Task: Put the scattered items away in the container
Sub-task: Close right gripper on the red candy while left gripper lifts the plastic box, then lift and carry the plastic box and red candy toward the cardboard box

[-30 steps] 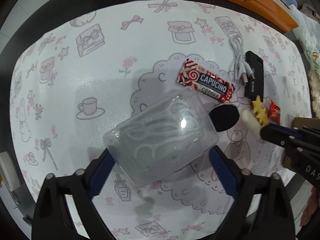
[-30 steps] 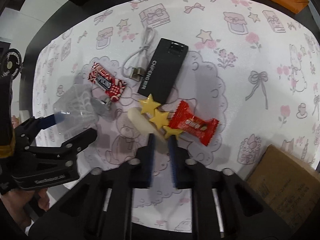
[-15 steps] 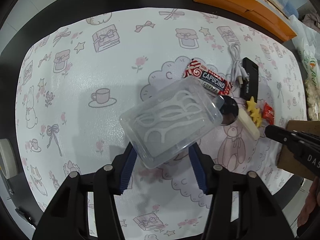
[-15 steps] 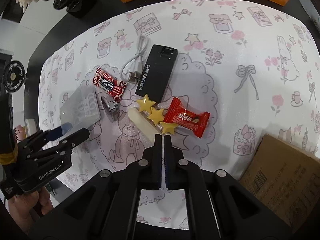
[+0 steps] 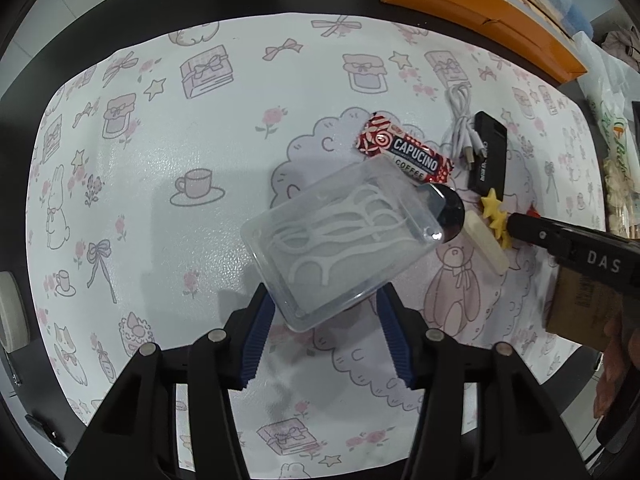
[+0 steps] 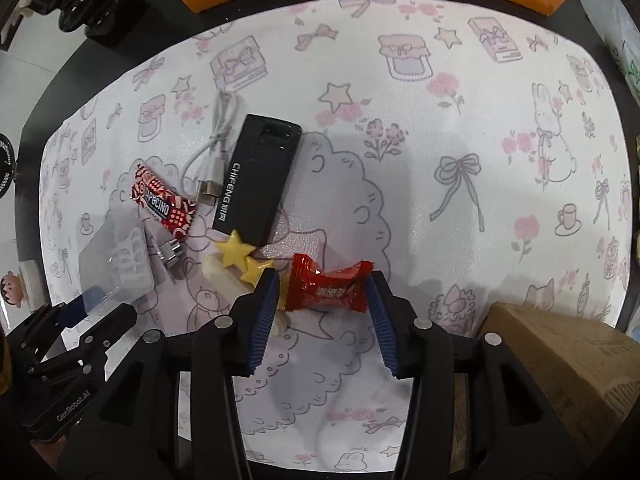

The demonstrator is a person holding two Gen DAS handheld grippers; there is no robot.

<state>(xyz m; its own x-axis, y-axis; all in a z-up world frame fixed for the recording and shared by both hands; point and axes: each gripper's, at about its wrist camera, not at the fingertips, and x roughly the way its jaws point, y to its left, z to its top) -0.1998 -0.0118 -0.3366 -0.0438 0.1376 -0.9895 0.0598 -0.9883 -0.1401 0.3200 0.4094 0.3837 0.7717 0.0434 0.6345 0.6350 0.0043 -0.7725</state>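
Presently the left gripper reaches forward over the patterned tablecloth toward its middle. Its blue-padded jaws sit against the near corner of the clear plastic container, one on each side, though a firm clamp cannot be confirmed. The container lies tilted, with white floss picks visible inside. At its far right corner a small round metal item touches the wall. Just beyond, toward the table's far edge, lies a red Capucino coffee sachet.

Further right, a white cable lies coiled beside a black rectangular device marked Chifeng. Nearer the front edge, a cream stick with yellow stars lies against the device's near end.

The right gripper is held low over the cloth, pointing toward the far edge, a hand partly visible behind it in the left view. Its jaws stand wide, one on each side of a red candy wrapper; the right pad is at the wrapper's twisted end, and the left pad lies over the star stick. Contact cannot be settled. The candy rests on the cloth, well apart from the container.

A cardboard box occupies the front right corner.
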